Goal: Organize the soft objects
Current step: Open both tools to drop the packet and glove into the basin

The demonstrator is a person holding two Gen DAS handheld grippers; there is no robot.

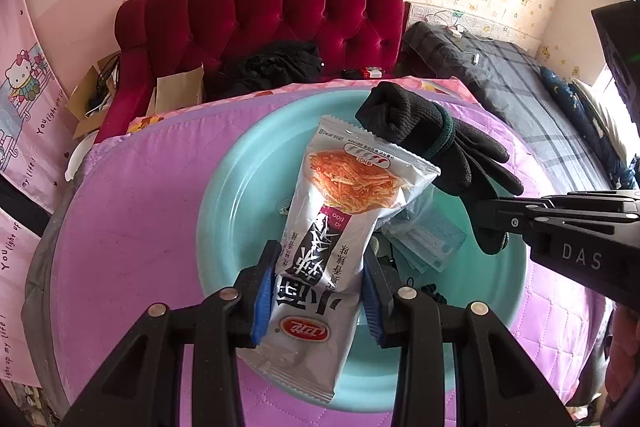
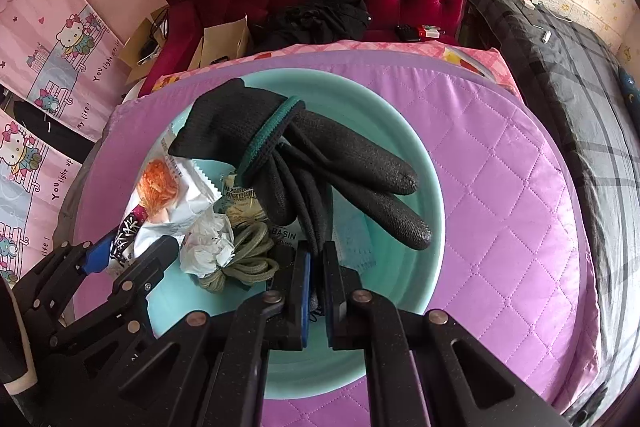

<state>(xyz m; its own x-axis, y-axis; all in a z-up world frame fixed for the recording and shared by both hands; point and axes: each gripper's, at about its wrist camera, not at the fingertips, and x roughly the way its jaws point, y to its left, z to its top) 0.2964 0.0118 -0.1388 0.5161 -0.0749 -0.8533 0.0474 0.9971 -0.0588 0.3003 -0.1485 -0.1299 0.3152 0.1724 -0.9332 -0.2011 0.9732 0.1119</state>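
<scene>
The silver snack packet [image 1: 340, 223], printed with an orange food photo, is pinched near its lower end between the blue pads of the left hand-held gripper [image 1: 316, 301] and stands up over the teal basin [image 1: 224, 211]. Just beside it, a bundle of black gloves [image 2: 304, 163], cuffs rolled and edged in green, is clamped by a few glove fingers in the nearly closed right hand-held gripper [image 2: 317, 291]; the cuff end touches the packet's top edge in the right wrist view, and the bundle is held above the basin.

Inside the basin, under both held items, lie a coil of olive cord [image 2: 244, 259], a crumpled white wrapper [image 2: 208, 243], a small clear packet [image 2: 240, 203] and pale blue face masks [image 1: 424, 247].

The basin rests on a purple quilted cover [image 2: 500, 187] spread over the desk. Behind it is a red tufted sofa [image 1: 260, 15] with dark clothing [image 1: 276, 67] and a cardboard box [image 1: 176, 89] on the seat. A bed with a grey plaid blanket [image 2: 568, 75] lies to the right, and Hello Kitty posters [image 2: 60, 39] cover the left wall
</scene>
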